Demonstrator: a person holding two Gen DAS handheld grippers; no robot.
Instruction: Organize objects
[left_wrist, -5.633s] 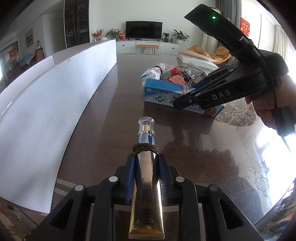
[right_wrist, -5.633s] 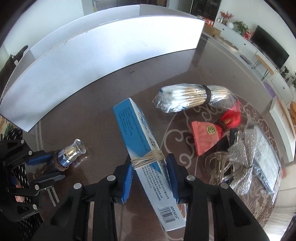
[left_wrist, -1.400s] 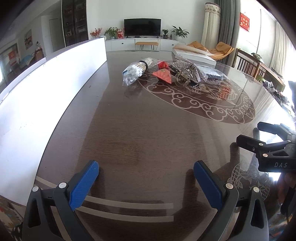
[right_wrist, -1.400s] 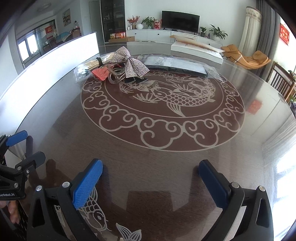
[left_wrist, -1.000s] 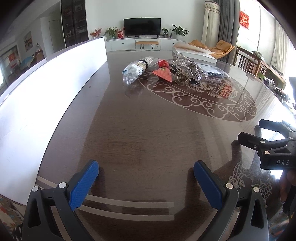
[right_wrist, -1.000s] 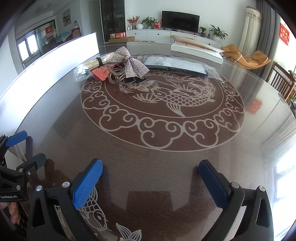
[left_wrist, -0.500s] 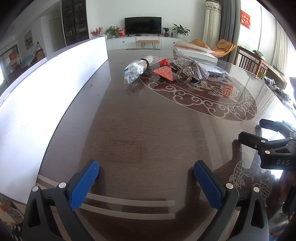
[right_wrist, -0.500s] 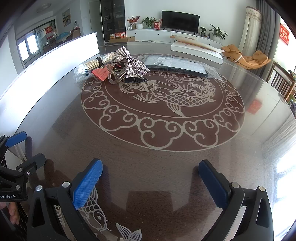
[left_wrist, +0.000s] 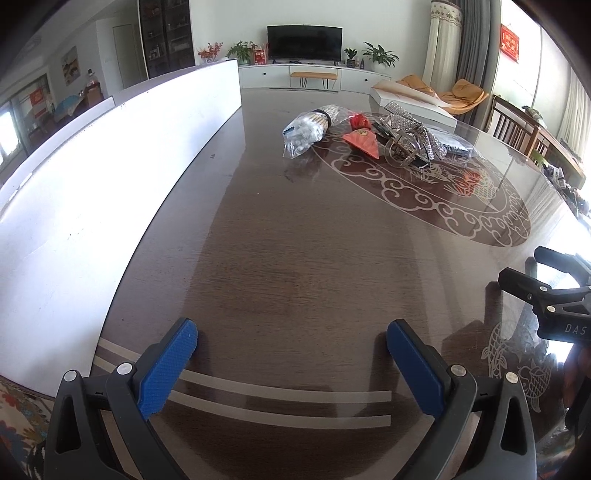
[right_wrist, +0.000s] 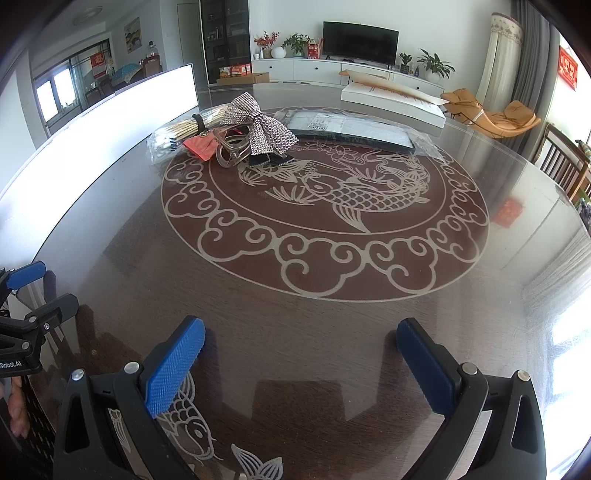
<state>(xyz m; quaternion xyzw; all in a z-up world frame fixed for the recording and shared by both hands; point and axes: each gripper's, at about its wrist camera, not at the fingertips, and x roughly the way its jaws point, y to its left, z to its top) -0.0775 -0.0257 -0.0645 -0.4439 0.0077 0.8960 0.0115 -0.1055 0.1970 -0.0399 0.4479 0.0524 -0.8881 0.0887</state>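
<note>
A small pile lies far across the dark table: a plastic bag of cotton swabs (left_wrist: 312, 125) (right_wrist: 177, 133), a red pouch (left_wrist: 362, 140) (right_wrist: 201, 146), a clear hair claw (left_wrist: 400, 151) (right_wrist: 232, 149) and a glittery silver bow (left_wrist: 413, 127) (right_wrist: 258, 123). My left gripper (left_wrist: 291, 354) stands open near the table's front edge, with nothing between its blue pads. My right gripper (right_wrist: 301, 354) is open too, over the carved fish pattern, well short of the pile. Each gripper shows at the other view's edge.
A long white board (left_wrist: 110, 177) runs along the table's left side. A flat grey packet in plastic (right_wrist: 354, 131) and a white box (right_wrist: 391, 98) lie behind the pile. Chairs (left_wrist: 517, 129) stand at the table's right. A hand (right_wrist: 16, 406) holds the left gripper.
The tube and the blue box held 5.6 s ago are gone and both grippers have opened. Over the last second the left view has turned slightly left; the right has stayed still.
</note>
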